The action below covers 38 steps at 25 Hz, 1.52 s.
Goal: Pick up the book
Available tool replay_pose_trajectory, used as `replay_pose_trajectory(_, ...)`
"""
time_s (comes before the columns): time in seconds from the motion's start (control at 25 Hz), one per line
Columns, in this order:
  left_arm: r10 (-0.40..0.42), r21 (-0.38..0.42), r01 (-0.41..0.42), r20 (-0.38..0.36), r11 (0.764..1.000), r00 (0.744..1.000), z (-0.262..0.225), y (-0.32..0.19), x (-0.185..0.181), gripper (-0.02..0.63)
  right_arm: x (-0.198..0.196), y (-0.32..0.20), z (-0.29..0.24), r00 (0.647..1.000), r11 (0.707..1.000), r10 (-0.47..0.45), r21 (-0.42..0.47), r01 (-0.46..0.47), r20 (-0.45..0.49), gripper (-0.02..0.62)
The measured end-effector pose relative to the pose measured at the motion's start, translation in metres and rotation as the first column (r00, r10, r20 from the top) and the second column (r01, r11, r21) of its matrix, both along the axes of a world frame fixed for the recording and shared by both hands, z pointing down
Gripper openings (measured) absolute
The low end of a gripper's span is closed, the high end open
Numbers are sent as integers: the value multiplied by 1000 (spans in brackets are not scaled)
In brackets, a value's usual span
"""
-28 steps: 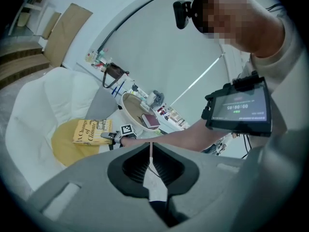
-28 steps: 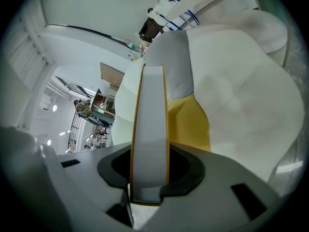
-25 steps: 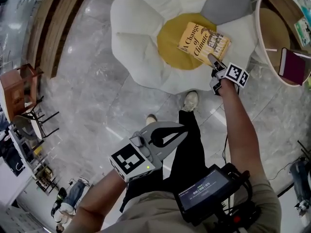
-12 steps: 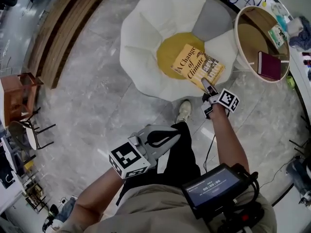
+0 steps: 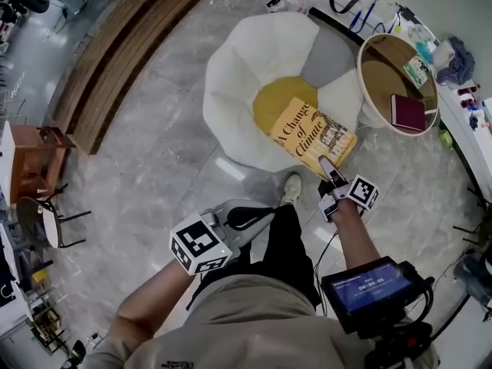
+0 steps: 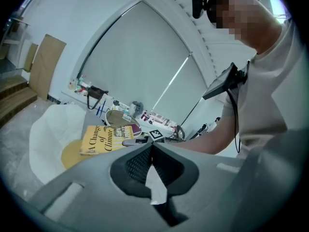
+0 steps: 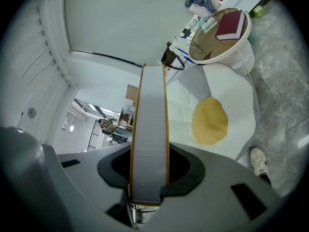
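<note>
Lifting with our right tongs [image 5: 329, 167] clenched on its near edge, we have just raised the yellow book [image 5: 311, 135] off the white chair [image 5: 238, 91], which now lies below and beyond them; our left tongs [image 5: 265, 214], shut and empty, idle alongside.

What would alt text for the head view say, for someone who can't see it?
Seen from above, a person's right gripper clamps the edge of a yellow book over a white petal-shaped seat with a yellow centre. The left gripper hangs shut and empty near the person's legs; a round table stands nearby.
</note>
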<state>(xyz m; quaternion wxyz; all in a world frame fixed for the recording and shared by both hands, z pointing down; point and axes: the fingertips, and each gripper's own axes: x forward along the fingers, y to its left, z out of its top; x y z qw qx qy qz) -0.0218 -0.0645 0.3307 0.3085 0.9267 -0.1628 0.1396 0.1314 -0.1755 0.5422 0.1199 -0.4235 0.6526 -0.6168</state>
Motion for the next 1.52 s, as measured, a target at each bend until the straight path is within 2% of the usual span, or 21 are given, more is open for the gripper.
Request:
replay_pose_trajectory(0.24,29,40,-28,-18,999,999,-28,20,-9,8,-19,40,-72,998,999,-3,52,0,65,141)
replay_pose_trajectory(0.68,107,140,-109,16,984,994,-66,55,-37,8,-63,108,-181,998,986,-18,165,7,68,141)
replay_pose_trajectory(0.88,125,185,-124,2,975,992,-82,112,-65,8,-99,172,-217,997,972,-37,234,22,61,141)
replay_pose_trajectory(1.0,132,197,-129,-3,972,991,-87,136,-76,8,-112,204,-231,996,967,-41,253,20,75,141)
replay_pose_trajectory(1.52,117,209,-112,-14,972,993,-91,111,-82,8,-117,209,-245,996,968,-48,250,26,80,143)
